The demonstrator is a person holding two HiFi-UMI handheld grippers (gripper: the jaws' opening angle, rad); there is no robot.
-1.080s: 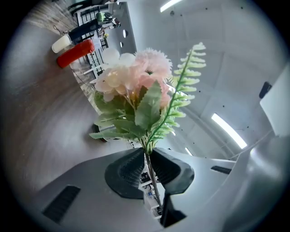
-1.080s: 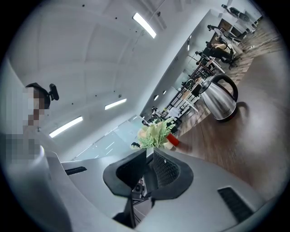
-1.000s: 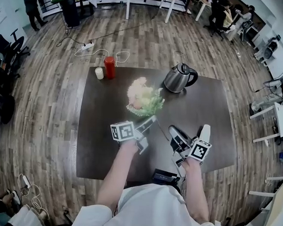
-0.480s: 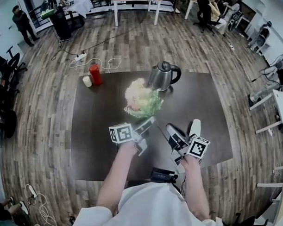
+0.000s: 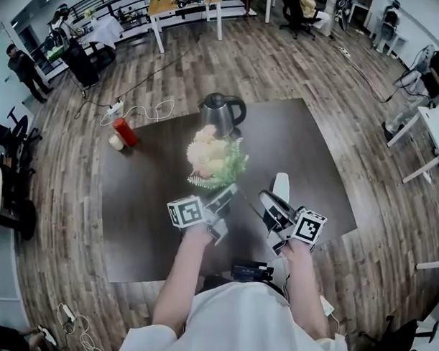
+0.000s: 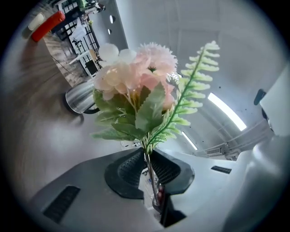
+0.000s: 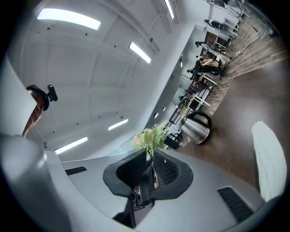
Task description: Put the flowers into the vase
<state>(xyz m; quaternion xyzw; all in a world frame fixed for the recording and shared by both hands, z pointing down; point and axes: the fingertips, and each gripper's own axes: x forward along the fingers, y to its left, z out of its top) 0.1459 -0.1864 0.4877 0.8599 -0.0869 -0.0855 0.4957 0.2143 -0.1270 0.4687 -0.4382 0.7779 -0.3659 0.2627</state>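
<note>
The flowers (image 5: 214,158) are not in the vase yet. They are held in the air over the middle of the dark counter (image 5: 146,204), lifted but not delivered, so I judge the insertion itself is all that remains.

The bunch is artificial-looking, with pale pink and cream blooms packed in a rounded head. Broad green leaves sit beneath, and a fern frond (image 6: 195,86) juts to one side. Its thin stems run down between the pads of the left gripper (image 6: 146,156), which is clenched on them just below the leaves, with the blooms pointing away from the person.

The vase (image 5: 280,186) is a tall white vessel standing on the counter just beyond the right gripper (image 5: 267,202), well to the right of the bunch. The right gripper view shows it off to the side (image 7: 268,158), not between the jaws. Those jaws are pressed together with nothing between them.

Farther back, a steel kettle (image 5: 222,114) stands behind the flowers, and a red bottle (image 5: 125,132) sits near the counter's far left corner.
</note>
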